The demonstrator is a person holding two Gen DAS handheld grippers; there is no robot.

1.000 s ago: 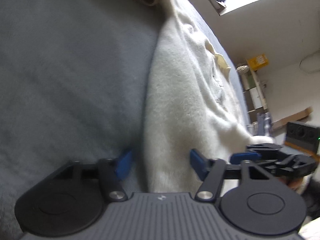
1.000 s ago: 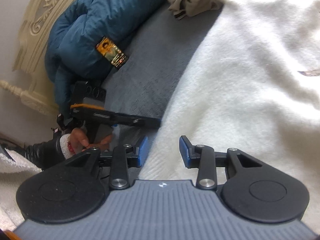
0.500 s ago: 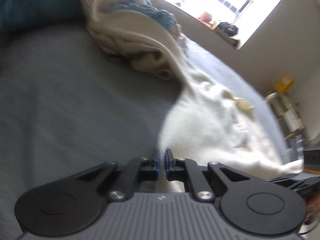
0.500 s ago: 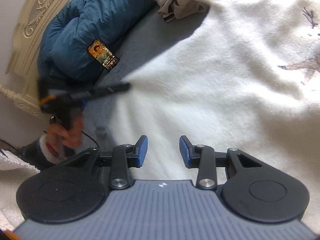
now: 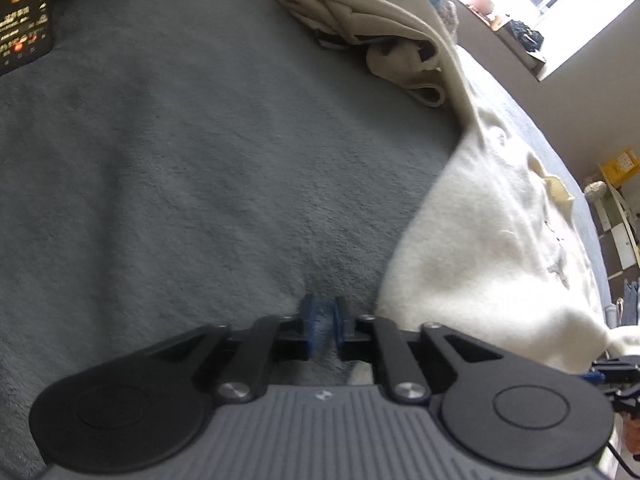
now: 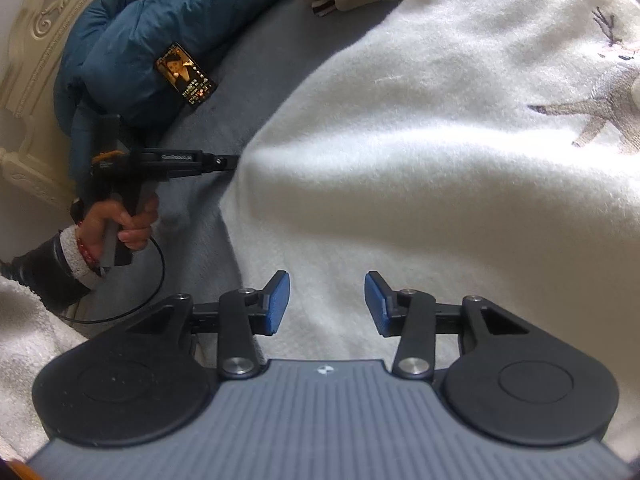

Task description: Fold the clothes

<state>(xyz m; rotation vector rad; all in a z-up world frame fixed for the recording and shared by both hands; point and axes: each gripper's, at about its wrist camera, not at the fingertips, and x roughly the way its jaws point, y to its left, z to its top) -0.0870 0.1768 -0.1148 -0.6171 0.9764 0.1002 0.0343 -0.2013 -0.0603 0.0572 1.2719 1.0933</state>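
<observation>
On bed [image 5: 168, 168]: left gripper [image 5: 323, 326] opening, nothing pinched, off sweater [image 6: 420, 128] edge; right gripper [image 6: 326, 303] opening, empty, over sweater, prob. to regrasp.

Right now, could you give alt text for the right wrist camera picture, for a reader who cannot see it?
The right gripper, its blue-padded jaws apart and opening with nothing between them, hovers over a fluffy white sweater with a stitched deer, spread on a grey bedspread. At left, a hand points the left gripper at the sweater's edge, near a blue jacket and a phone.

Home bedroom: grey bedspread [image 5: 180, 180], carved cream headboard [image 6: 44, 20], strewn clothes [image 5: 360, 12].
</observation>
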